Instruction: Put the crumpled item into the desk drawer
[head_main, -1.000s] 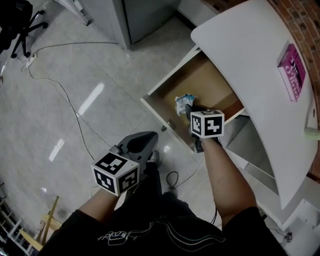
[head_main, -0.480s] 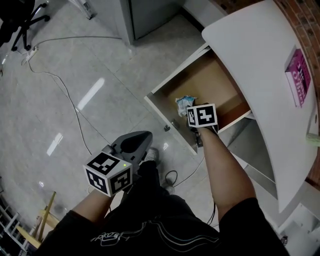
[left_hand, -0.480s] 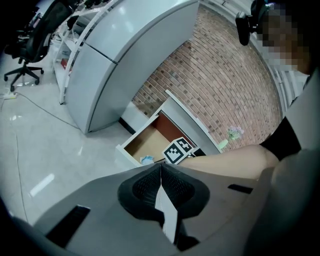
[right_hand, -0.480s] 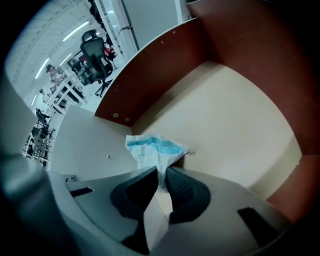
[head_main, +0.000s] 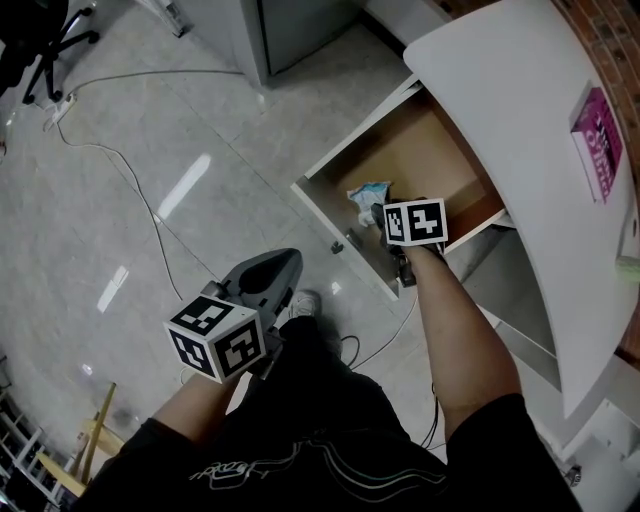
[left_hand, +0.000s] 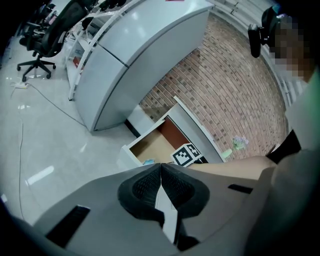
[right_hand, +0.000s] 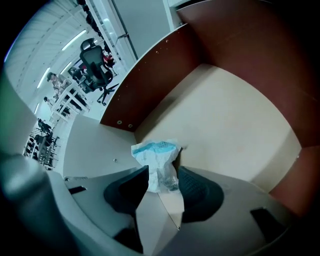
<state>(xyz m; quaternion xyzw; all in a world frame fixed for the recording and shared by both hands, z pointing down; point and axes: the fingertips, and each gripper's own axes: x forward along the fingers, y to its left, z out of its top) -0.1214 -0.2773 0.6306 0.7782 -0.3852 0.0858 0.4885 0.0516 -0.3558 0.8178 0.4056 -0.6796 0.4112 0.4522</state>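
My R gripper (right_hand: 161, 176) down in drawer (right_hand: 230, 115), jaws just been opening, now wide. Crumpled item (right_hand: 154, 152) loose btwn pads, on drawer floor. Drop looks done. Left: withdraw, maybe shut drawer. My L gripper (left_hand: 161, 169) closed, empty.

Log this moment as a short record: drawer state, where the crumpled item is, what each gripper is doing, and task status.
drawer: pulled open
crumpled item: white and blue, inside the drawer, between the right gripper's jaws
right gripper: reaching down into the drawer; jaws have just been opening and stand apart around the item
left gripper: jaws together, nothing between them, held away from the drawer
task status: item is in the drawer and appears to be released
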